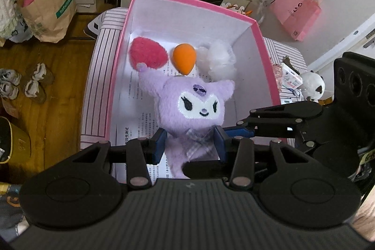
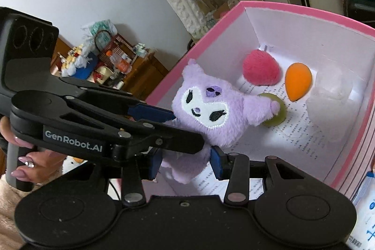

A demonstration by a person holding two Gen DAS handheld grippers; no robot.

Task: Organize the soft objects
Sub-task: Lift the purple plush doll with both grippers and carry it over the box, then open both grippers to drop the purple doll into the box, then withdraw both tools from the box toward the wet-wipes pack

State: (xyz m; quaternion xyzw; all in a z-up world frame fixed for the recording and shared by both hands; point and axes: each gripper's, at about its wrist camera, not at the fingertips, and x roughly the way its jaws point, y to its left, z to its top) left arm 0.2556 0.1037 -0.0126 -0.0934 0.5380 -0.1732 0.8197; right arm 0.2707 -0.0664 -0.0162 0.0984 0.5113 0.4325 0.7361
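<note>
A purple plush doll [image 1: 195,109] with a white face is held upright over the near end of the pink box [image 1: 260,39]. My left gripper [image 1: 189,144] is shut on its body, blue pads on both sides. My right gripper [image 2: 185,164] is shut on the doll's lower body [image 2: 185,163], and reaches in from the right in the left wrist view [image 1: 236,131]. Inside the box lie a red fluffy ball [image 1: 147,53], an orange teardrop sponge [image 1: 184,57] and a white fluffy puff [image 1: 218,60]. A green ring [image 2: 279,115] shows behind the doll's ear.
The box stands on a striped surface [image 1: 100,76] and is lined with printed paper [image 1: 133,125]. A panda plush [image 1: 313,84] and small packets lie right of the box. Paper bags [image 1: 50,8] and shoes [image 1: 23,83] stand on the wooden floor at left.
</note>
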